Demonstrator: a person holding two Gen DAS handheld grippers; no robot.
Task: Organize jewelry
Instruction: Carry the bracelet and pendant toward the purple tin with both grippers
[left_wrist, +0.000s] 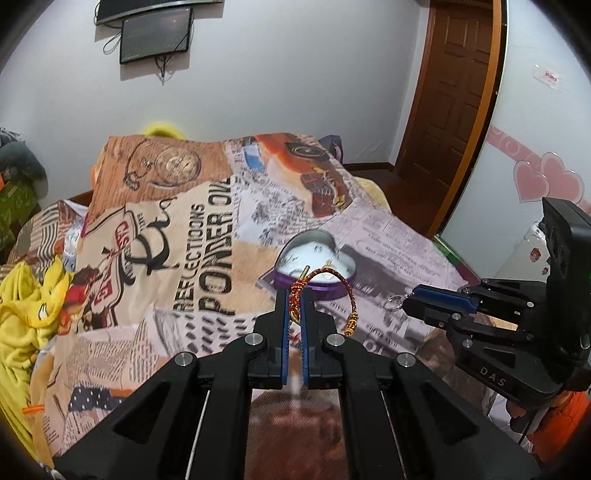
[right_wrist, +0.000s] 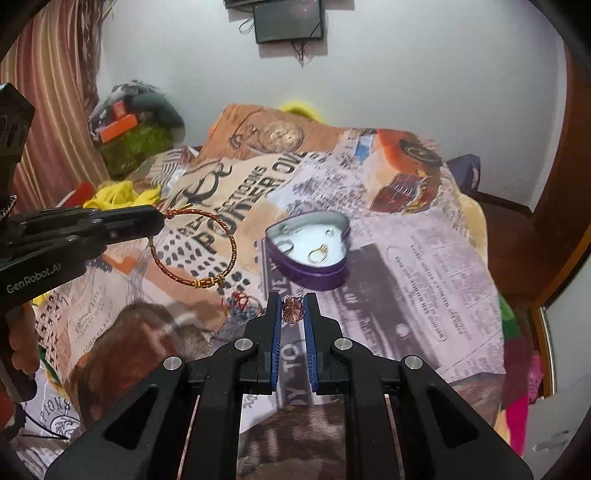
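Note:
A purple heart-shaped tin (right_wrist: 308, 275) lies open on the printed bedspread (right_wrist: 406, 258), with a gold ring (right_wrist: 317, 254) and small pieces inside; it also shows in the left wrist view (left_wrist: 314, 286). My left gripper (left_wrist: 294, 295) is shut on a red and gold braided bracelet (right_wrist: 232, 254), which hangs in the air left of the tin (left_wrist: 347, 291). My right gripper (right_wrist: 293, 301) is shut on a ring with a pink oval stone (right_wrist: 293, 310), just in front of the tin; in the left wrist view it (left_wrist: 404, 304) holds the ring's silver band (left_wrist: 392, 304).
The bedspread covers a bed that rises at the back. Yellow cloth (left_wrist: 22, 302) lies at the left edge. A pile of clothes (right_wrist: 136, 125) sits in the far left corner. A wooden door (left_wrist: 450, 92) stands at the right.

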